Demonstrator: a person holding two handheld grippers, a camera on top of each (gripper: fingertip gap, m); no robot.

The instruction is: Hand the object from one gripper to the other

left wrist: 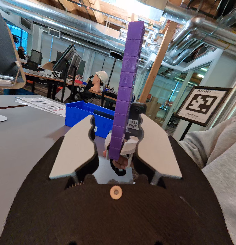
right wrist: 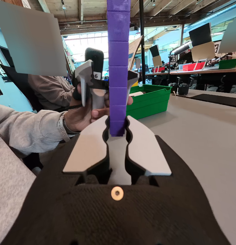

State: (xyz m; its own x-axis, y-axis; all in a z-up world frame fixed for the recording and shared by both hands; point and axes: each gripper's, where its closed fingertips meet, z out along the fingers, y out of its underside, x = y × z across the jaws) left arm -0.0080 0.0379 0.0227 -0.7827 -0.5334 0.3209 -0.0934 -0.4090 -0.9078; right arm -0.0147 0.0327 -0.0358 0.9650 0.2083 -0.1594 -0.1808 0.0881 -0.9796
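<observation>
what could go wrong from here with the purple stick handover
1. The right gripper clamps only the bottom segment of the tall purple block stick, so it may tip or pivot.
2. The left gripper is open around the stick; a misaligned closing could knock it sideways.

Grippers: 2 — left gripper (left wrist: 116,127), right gripper (right wrist: 117,126)
Purple block sticks: 1 (right wrist: 118,79)
Blue bins: 1 (left wrist: 80,114)
Green bins on this surface: 1 (right wrist: 150,100)
Framed marker signs: 1 (left wrist: 202,104)
</observation>
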